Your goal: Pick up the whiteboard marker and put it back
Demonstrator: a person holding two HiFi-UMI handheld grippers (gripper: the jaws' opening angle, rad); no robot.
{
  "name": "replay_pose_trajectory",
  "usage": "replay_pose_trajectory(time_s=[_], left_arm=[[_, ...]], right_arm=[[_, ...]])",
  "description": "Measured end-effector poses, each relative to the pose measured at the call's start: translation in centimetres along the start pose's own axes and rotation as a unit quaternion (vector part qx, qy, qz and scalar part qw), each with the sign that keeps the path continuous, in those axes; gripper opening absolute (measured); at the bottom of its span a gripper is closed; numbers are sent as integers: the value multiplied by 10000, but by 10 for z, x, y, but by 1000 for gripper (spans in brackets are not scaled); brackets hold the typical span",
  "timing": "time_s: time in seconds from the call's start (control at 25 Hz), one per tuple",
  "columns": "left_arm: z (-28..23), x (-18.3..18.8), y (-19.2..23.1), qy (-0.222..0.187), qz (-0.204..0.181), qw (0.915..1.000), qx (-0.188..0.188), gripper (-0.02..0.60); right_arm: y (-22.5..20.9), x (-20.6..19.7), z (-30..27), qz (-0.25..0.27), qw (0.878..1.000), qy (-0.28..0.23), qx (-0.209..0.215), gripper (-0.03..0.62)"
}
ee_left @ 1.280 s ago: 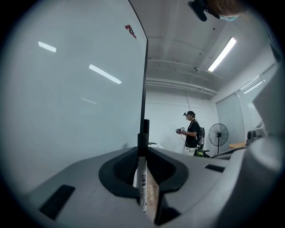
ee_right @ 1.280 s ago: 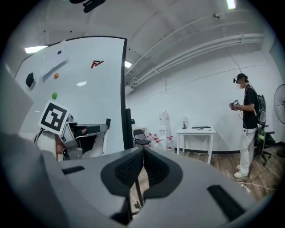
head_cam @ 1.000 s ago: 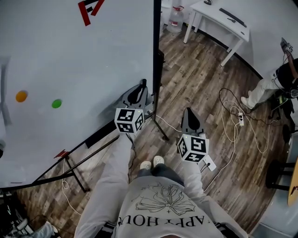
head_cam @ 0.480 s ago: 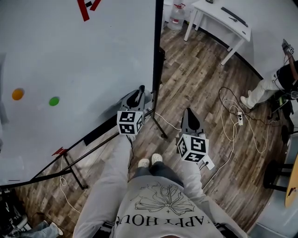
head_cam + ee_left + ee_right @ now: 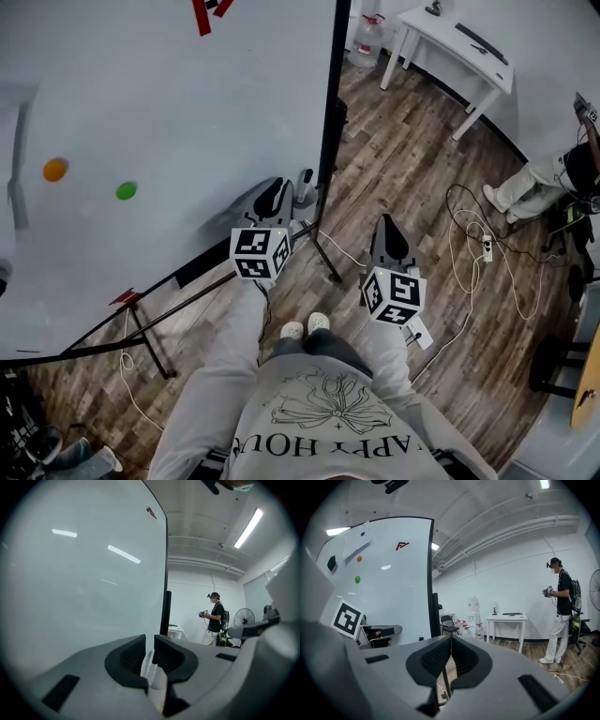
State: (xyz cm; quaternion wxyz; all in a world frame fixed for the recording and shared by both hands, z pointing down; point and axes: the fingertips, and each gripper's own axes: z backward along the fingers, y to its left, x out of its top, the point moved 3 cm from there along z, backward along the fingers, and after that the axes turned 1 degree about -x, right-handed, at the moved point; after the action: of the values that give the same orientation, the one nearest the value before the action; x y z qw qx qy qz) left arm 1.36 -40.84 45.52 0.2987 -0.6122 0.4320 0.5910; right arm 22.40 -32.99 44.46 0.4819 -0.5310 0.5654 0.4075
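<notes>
In the left gripper view a white whiteboard marker point(image 5: 153, 672) with a dark tip stands between the jaws, and my left gripper point(image 5: 150, 641) is shut on it. The whiteboard point(image 5: 79, 573) fills the space to its left, and its black right edge point(image 5: 165, 611) lies just ahead. From the head view my left gripper point(image 5: 279, 186) is low in front of the whiteboard point(image 5: 169, 122), near its right edge; the marker is hard to make out there. My right gripper point(image 5: 387, 225) hangs over the wooden floor to the right, jaws shut and empty point(image 5: 451, 641).
An orange magnet point(image 5: 54, 170) and a green magnet point(image 5: 126, 190) stick to the board. The stand's legs point(image 5: 323, 258) spread over the floor below. Cables point(image 5: 478, 248), a white table point(image 5: 459, 47) and a water jug point(image 5: 372, 37) lie beyond. Another person point(image 5: 216, 618) stands at the right.
My left gripper, marker still in it, has shifted a little leftward, further in front of the board's face. The right gripper has stayed where it was.
</notes>
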Motion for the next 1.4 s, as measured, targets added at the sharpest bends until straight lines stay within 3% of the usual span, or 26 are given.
replay_pose_trajectory(time_s=[0.32,0.52,1.4], left_arm=[[51,57,-4,-605,-341,9964,487,18],[78,70,-5,-783,-220,9948,606,11],[117,72,-4,-745,-406,9928,849,5]], right_arm=[[20,25,-4,118,9993,-311,192,3],[35,39,-2,174,9983,-486,274,3],[67,50,15,196,9965,-666,463,3]])
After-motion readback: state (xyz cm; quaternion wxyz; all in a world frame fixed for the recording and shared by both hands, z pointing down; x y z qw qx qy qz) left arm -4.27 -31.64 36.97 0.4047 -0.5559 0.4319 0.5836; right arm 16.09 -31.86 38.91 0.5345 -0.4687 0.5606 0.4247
